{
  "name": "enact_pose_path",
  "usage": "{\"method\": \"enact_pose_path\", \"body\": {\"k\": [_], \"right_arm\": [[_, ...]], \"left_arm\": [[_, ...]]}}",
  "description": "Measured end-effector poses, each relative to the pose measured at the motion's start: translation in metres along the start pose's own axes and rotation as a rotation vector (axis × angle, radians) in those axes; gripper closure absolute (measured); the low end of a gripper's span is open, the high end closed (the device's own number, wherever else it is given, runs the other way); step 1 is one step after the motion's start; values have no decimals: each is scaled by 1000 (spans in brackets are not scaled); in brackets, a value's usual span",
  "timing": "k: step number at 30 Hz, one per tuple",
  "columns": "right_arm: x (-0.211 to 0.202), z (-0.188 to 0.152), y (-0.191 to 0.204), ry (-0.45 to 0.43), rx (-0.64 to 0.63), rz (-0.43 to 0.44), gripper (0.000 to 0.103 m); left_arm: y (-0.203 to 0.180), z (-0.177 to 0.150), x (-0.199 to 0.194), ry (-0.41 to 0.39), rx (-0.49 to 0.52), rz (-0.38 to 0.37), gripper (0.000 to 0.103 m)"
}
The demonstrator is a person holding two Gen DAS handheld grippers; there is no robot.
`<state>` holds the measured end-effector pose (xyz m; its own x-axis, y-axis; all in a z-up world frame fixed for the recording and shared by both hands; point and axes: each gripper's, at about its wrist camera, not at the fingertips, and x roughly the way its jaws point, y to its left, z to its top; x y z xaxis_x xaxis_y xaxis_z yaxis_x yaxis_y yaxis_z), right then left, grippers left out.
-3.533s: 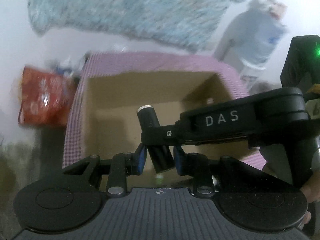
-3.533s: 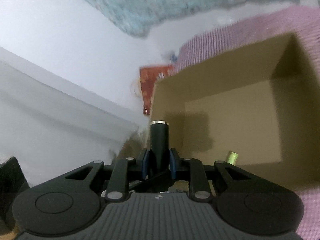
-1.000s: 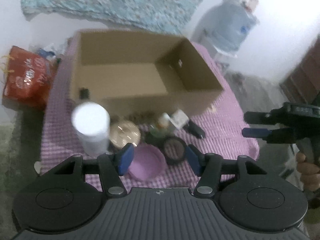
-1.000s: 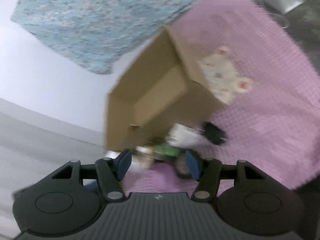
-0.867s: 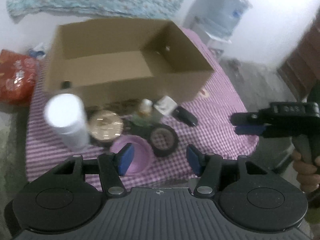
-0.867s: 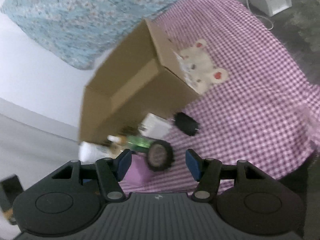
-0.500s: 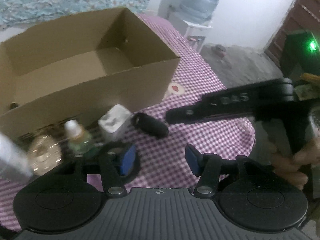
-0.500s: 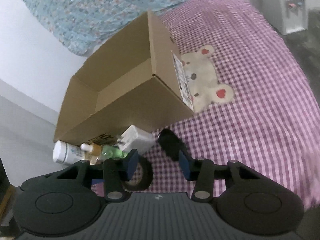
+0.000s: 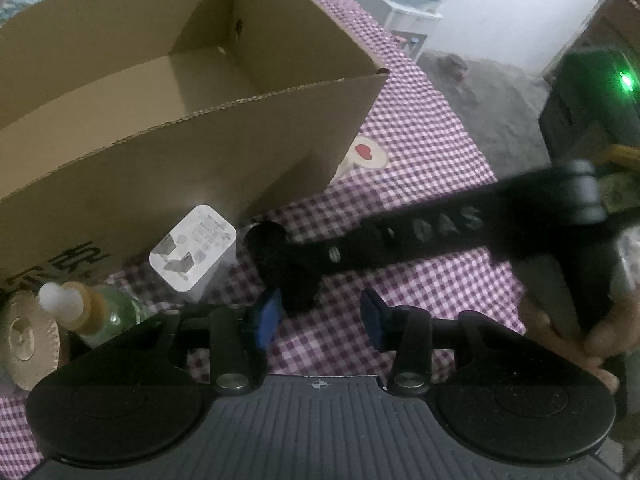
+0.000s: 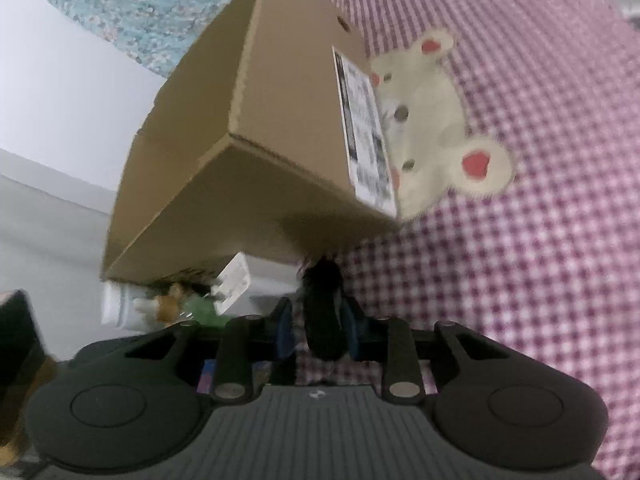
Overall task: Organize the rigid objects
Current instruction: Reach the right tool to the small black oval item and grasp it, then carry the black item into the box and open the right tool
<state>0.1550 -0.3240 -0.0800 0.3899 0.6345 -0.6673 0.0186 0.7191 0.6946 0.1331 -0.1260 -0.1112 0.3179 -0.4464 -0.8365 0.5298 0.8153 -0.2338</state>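
Note:
A black cylinder (image 9: 280,258) lies on the purple checked cloth just in front of the open cardboard box (image 9: 192,120). My right gripper (image 10: 318,324) is closed around this black cylinder (image 10: 323,312); its arm reaches in from the right in the left wrist view (image 9: 420,236). My left gripper (image 9: 318,314) is open and empty, hovering just in front of the cylinder. A white charger block (image 9: 194,254), a green dropper bottle (image 9: 92,308) and a beige round lid (image 9: 24,344) stand to the left along the box front.
The cloth (image 10: 552,240) has a cream bear patch (image 10: 436,120) beside the box's labelled side. A water dispenser (image 9: 404,4) stands behind the table on the right. A white bottle (image 10: 116,308) lies left of the charger.
Both grippers have dropped low toward the table in front of the box. My right gripper has moved onto the black cylinder and its jaws have closed on it. The left stays open.

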Motion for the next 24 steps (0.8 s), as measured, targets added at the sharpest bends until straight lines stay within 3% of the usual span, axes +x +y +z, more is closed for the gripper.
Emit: {"method": "enact_pose_path", "body": {"k": [3,10,18,24], "right_arm": [[-1,-4,-8,17,39,42,74],[-1,-1,-15,1,76,22,76],[12,-8,-11,39,83,68,80],[18,-7,-7,12,126,75,86]], "left_arm": [[0,1,2,5,4,6,60],[3,5,13,40,-16,32,66],[5,8,16,42,-16,42,67],[4,10,16,43,-10,47,78]]}}
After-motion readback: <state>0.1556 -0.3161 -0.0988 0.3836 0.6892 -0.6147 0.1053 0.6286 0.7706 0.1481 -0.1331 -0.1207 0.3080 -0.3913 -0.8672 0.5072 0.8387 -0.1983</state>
